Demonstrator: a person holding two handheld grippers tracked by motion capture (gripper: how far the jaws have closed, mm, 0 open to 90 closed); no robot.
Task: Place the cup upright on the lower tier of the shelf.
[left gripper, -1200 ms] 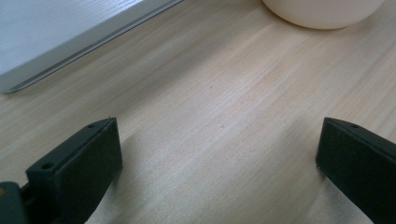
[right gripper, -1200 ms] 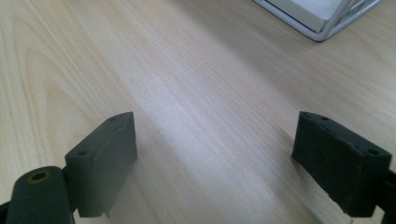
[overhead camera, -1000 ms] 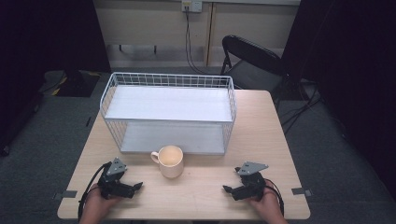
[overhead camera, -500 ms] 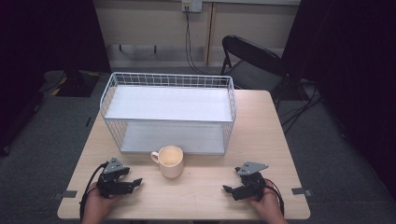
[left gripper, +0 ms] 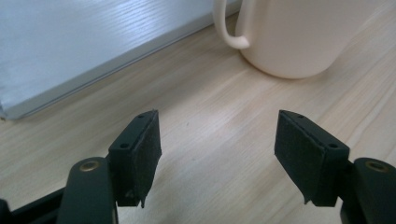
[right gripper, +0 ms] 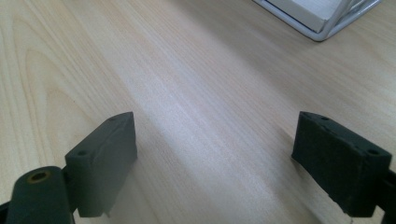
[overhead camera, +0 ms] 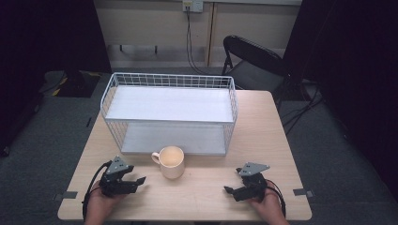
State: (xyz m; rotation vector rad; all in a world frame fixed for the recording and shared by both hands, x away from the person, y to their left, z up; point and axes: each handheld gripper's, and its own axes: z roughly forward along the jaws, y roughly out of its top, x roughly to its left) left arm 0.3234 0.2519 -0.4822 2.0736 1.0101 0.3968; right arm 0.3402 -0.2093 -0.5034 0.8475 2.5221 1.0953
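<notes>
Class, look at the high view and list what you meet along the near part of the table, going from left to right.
Left gripper → cream mug → right gripper, all on the wooden table.

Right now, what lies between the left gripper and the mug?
Nothing: only bare table lies between the open left gripper and the mug, seen in the left gripper view.

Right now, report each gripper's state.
Left gripper: open, holding nothing, facing the mug.
Right gripper: open, holding nothing, over bare table.
</notes>
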